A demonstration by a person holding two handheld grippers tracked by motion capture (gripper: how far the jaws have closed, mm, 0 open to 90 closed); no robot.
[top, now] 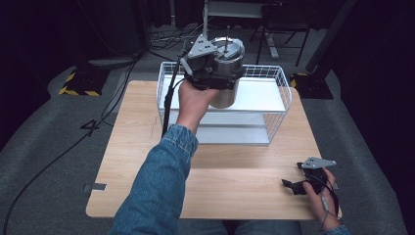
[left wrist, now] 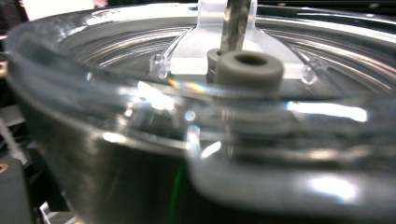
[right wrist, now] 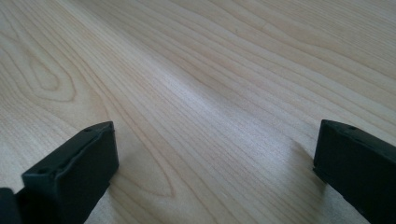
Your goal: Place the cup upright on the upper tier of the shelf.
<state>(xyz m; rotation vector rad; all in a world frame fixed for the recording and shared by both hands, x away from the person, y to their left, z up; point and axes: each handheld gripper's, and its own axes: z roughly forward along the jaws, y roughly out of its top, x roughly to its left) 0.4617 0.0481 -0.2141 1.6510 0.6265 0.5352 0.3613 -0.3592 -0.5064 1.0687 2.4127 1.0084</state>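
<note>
Gripping rigid, slippery steel pot (top: 226, 78) by rim with left hand-held gripper (top: 208, 66) above wire basket (top: 279, 93); likely heavy. Right hand-held gripper (top: 299, 182) resting open on table (top: 230, 171).

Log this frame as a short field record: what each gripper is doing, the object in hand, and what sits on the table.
left gripper: raised above the rack, shut on the steel canister
steel canister: metal body, clear lid with a grey knob and a rod through it; held off the table
right gripper: low over the table's near right corner, jaws wide apart, nothing between them
wire rack: white, at the far side of the table, with white shelf panels inside
table: light wood, bare in front of the rack
</note>
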